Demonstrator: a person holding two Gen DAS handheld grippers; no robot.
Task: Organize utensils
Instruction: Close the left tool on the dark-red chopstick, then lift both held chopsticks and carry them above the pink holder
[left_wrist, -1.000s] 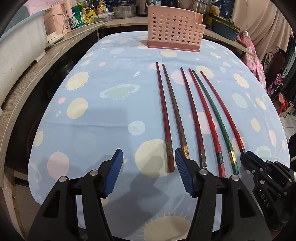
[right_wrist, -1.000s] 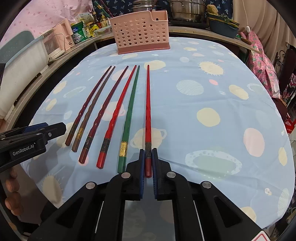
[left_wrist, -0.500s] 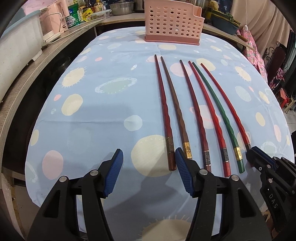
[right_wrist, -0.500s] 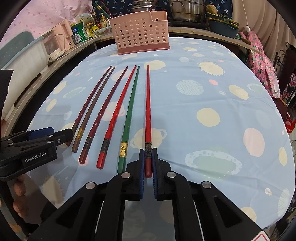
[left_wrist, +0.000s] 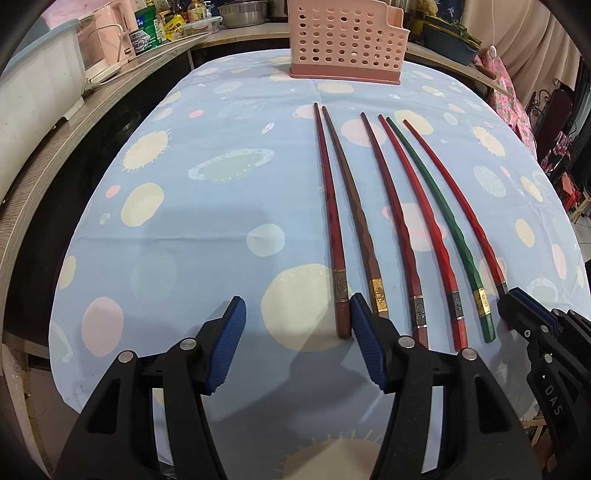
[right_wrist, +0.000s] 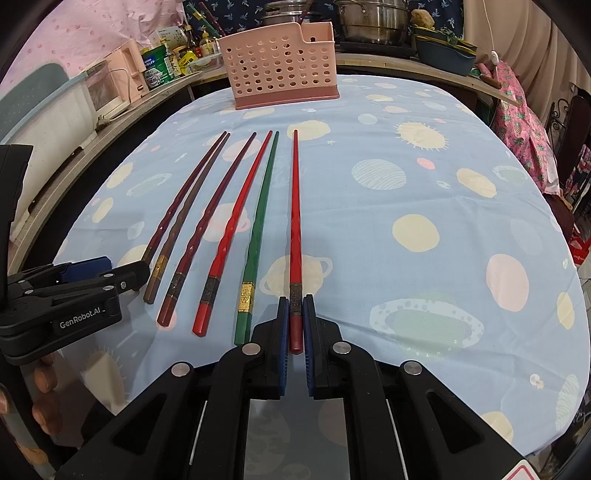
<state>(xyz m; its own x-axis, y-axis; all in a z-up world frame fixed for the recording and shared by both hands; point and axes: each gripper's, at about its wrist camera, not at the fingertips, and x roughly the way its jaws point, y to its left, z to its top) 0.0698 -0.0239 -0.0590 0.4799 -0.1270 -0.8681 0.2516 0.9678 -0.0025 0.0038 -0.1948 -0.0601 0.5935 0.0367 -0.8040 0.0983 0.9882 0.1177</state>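
Six long chopsticks lie side by side, handle ends nearest: a dark red one (left_wrist: 332, 206), brown (left_wrist: 354, 206), maroon (left_wrist: 397, 221), bright red (left_wrist: 424, 229), green (right_wrist: 258, 225), and the rightmost red one (right_wrist: 294, 221). Beyond their tips the pink perforated holder (right_wrist: 280, 66) stands upright.

Both views sit low at the near edge of the counter (left_wrist: 207, 229), looking forward along their own fingers toward the pink basket (left_wrist: 347, 40) at the far end. The left wrist view stands left of the chopstick row (left_wrist: 399, 221); the right wrist view lines up with its rightmost stick — close above it. They share the row, the basket and the cloth.
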